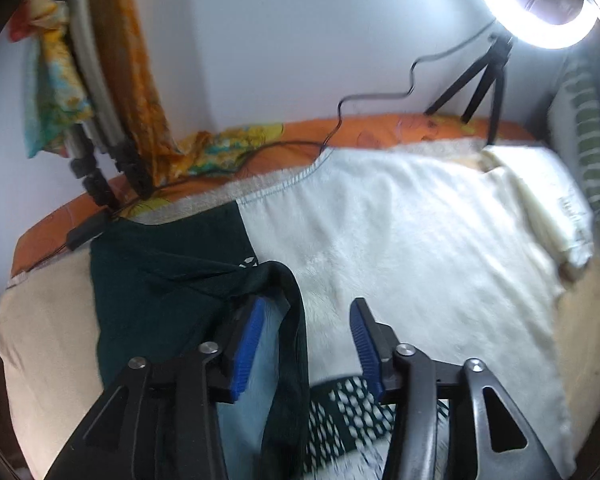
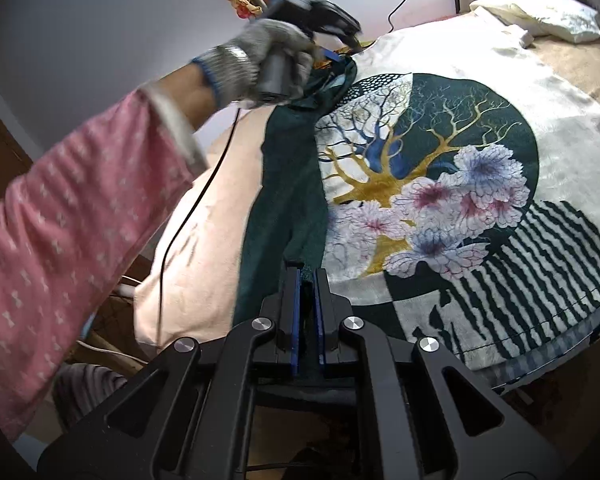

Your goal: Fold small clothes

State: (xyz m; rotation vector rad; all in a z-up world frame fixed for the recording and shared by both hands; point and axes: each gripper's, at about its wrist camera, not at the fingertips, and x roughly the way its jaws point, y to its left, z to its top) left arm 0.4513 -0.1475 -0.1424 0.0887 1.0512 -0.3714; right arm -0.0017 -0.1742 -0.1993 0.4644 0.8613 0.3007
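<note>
Shirt (image 2: 440,184) hem clenched in right tongs (image 2: 308,280); left tongs (image 1: 306,320) released; folded cloth (image 1: 548,200) and tripod (image 1: 480,84) behind.

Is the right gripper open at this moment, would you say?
No, the right gripper is shut on the dark green edge of the shirt.

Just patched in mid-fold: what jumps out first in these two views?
The cream shirt with the dark green panel and a round tree-and-flower print spreads across the bed. The right gripper is shut on its dark green edge, near the camera. In the left view a glowing white ring light stands top right.
</note>
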